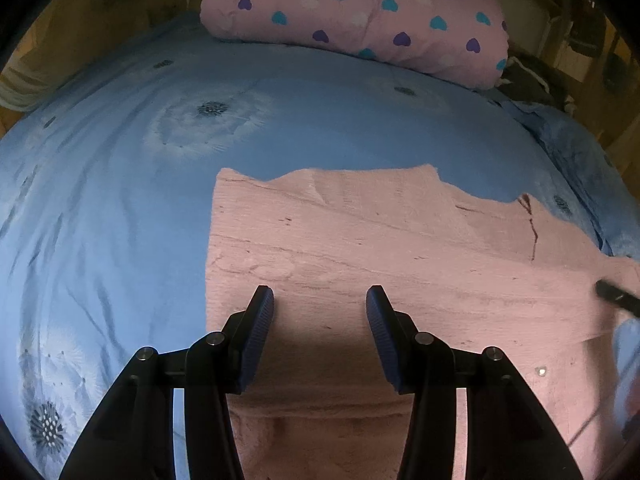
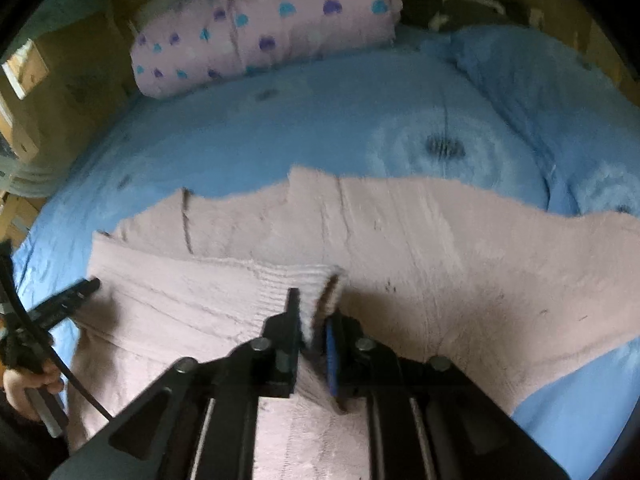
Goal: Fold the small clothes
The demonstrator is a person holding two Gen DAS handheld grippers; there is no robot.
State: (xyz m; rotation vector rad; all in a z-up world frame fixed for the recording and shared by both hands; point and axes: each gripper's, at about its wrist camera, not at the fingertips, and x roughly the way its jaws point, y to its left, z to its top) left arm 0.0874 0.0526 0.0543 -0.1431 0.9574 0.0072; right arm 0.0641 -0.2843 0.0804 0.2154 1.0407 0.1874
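Item: one pink knitted garment (image 1: 360,248), fuzzy, lying mostly flat on a bed with a blue dandelion-print cover (image 1: 120,200), towards the near edge of the bed and well short of the far one. Nearest, right wrist view: right gripper (image 2: 314,320), jaws narrowly parted, with the ribbed edge of a folded-over flap (image 2: 224,296) standing between them; the pads look slack on the fabric, so the grip reads as let go or close to it, though blur leaves this uncertain. Left wrist view: left gripper (image 1: 320,308), jaws partly open over the garment's left portion, nothing between them, pads clear of the cloth. Its tip also shows at the left of the right wrist view, just beside the flap's left edge, with a person's hand (image 2: 24,388) on the handle. Step in hand, as judged: laying a fold across the body of the garment. To do it well: set the ribbed edge down square to the garment's near and far edges before drawing the right jaws away, and lift them straight off so the fuzzy knit does not drag; the left gripper could pin the flap's left side meanwhile. Farther on: the garment's uneven far edge, with a dark thread (image 1: 530,224) near its right end. At the far edge of the bed: a pink quilt with hearts (image 1: 360,16), rolled, well apart from the work.
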